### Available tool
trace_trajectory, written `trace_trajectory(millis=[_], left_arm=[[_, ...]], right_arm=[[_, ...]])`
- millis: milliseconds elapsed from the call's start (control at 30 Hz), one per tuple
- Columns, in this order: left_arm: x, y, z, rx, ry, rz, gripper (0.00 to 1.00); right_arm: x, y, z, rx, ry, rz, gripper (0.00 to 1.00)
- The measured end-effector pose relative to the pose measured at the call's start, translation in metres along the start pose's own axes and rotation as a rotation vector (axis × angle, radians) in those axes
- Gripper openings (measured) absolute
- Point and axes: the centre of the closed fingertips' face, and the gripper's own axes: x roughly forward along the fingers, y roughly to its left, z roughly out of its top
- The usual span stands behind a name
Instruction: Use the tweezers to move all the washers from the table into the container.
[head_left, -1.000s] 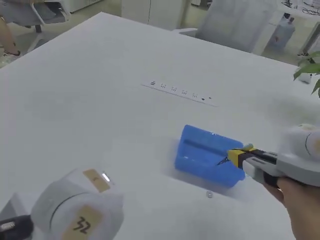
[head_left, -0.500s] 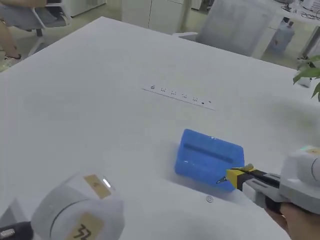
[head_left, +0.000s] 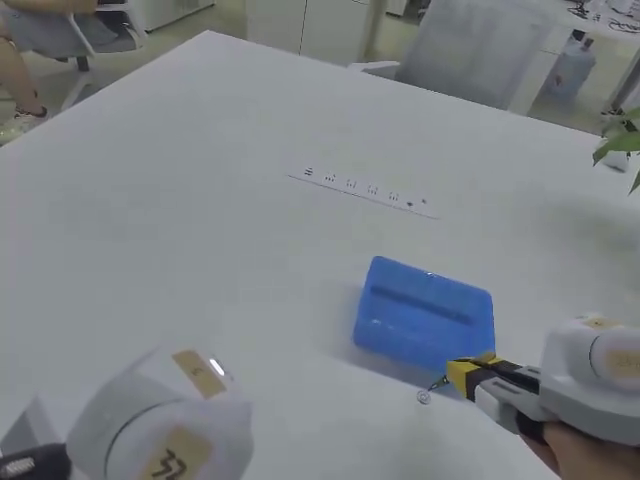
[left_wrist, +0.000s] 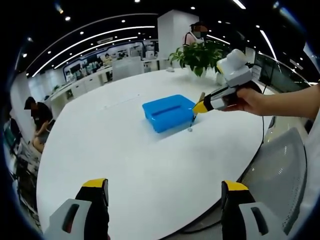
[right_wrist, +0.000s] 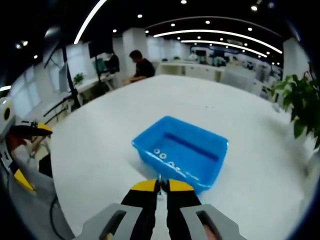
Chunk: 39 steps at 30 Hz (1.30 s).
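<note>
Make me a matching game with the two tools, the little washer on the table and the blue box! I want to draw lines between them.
Things:
1. left tool
2. right tool
3. lone washer
4. container

States and places:
A. blue, with washers inside
B. lying on the table, just outside the container
C. open, holding nothing
D. shut on the tweezers

Right pairs: 1-C, 2-D, 3-B, 4-A.
</note>
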Motion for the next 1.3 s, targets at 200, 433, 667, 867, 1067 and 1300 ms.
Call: trace_trajectory(millis=[200, 433, 667, 867, 1067, 1300], left_arm=[[0.000, 0.000, -0.001, -0.004, 0.003, -0.001, 0.96], [0.001, 0.000, -0.002, -0.003, 0.005, -0.002, 0.96], [0.001, -0.001, -0.003, 0.000, 0.008, -0.005, 0.96], [0.001, -0.002, 0.000, 0.004, 0.000, -0.007, 0.96], [0.000, -0.002, 0.005, 0.013, -0.014, -0.005, 0.96], [-0.004, 0.001, 0.006, 0.012, -0.022, 0.005, 0.95]], right_arm=[[0.002, -0.004, -0.004, -0.006, 0.010, -0.005, 0.03], [0.005, -0.001, -0.007, -0.004, 0.018, -0.003, 0.03], [0.006, 0.002, -0.009, -0.037, 0.019, -0.009, 0.02], [0.006, 0.003, -0.009, -0.055, 0.033, -0.016, 0.01], [0.006, 0.003, -0.008, -0.052, 0.047, -0.024, 0.00], [-0.003, 0.008, 0.001, -0.038, 0.020, -0.024, 0.00]])
